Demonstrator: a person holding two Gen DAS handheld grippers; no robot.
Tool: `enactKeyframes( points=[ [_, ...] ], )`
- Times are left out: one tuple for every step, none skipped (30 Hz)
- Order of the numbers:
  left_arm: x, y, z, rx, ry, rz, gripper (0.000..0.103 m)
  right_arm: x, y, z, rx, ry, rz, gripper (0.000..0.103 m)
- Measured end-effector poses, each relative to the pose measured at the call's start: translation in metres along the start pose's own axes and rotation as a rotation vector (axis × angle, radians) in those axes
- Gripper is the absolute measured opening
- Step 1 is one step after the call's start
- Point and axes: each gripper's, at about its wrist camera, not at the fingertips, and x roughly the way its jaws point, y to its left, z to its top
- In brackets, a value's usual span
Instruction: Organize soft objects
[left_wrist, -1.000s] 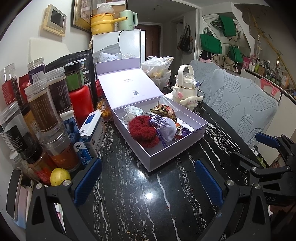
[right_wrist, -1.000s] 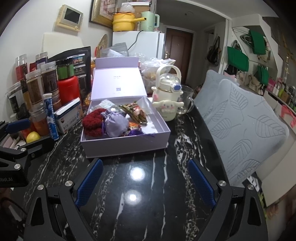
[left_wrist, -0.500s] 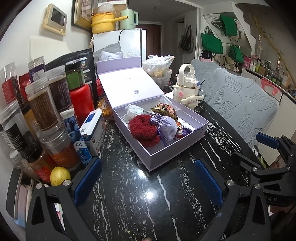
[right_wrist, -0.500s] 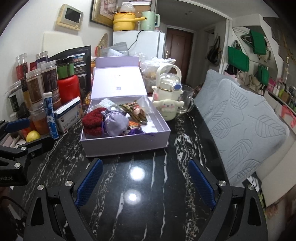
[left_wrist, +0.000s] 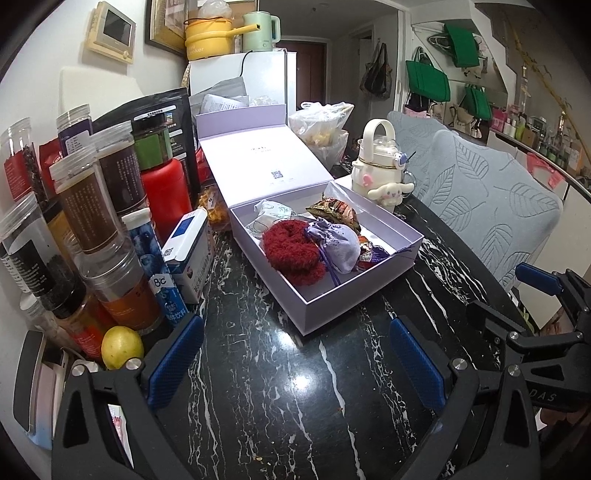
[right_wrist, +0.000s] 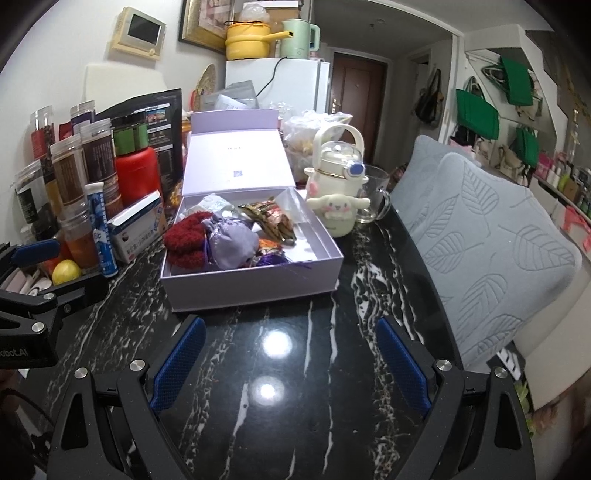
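Observation:
A lilac gift box (left_wrist: 354, 295) (right_wrist: 255, 286) with its lid standing open rests on the black marble table (left_wrist: 280, 387) (right_wrist: 295, 387). Inside lie a fuzzy red piece (left_wrist: 291, 253) (right_wrist: 186, 240), a lilac drawstring pouch (left_wrist: 338, 245) (right_wrist: 232, 240), a patterned brocade pouch (left_wrist: 334, 212) (right_wrist: 275, 218) and a pale wrapped packet (left_wrist: 267, 218). My left gripper (left_wrist: 295, 358) is open and empty, short of the box's near corner. My right gripper (right_wrist: 288, 363) is open and empty too, in front of the box's near wall.
Jars, a red canister (left_wrist: 164, 192), a blue-white carton (left_wrist: 190, 251) and a lemon (left_wrist: 122, 347) crowd the table's left side. A white cartoon kettle (right_wrist: 338, 192) and glass mug (right_wrist: 373, 201) stand right of the box. Grey leaf-patterned chair backs (right_wrist: 491, 251) border the right.
Both grippers have drifted very slightly; the box and its contents have not moved. Both stay open.

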Motion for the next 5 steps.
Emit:
enactKeyframes(
  points=[
    [0.0001, -0.0003, 0.0000, 0.001, -0.002, -0.002, 0.102, 0.0003, 0.0000, -0.0001, 0.000, 0.000, 0.000, 0.095],
    [0.0002, -0.0007, -0.0001, 0.001, -0.001, -0.002, 0.102, 0.0004, -0.0001, -0.0001, 0.000, -0.001, 0.002, 0.095],
    [0.0002, -0.0006, -0.0002, 0.000, 0.000, -0.003, 0.102, 0.0011, 0.0001, 0.0002, -0.001, 0.000, 0.005, 0.095],
    [0.0000, -0.0005, -0.0005, -0.001, 0.000, -0.006, 0.102, 0.0020, 0.0004, 0.0003, -0.001, 0.002, 0.004, 0.095],
    [0.0001, -0.0004, -0.0006, -0.003, -0.001, -0.006, 0.102, 0.0024, 0.0005, 0.0003, -0.001, 0.002, 0.004, 0.095]
  ],
)
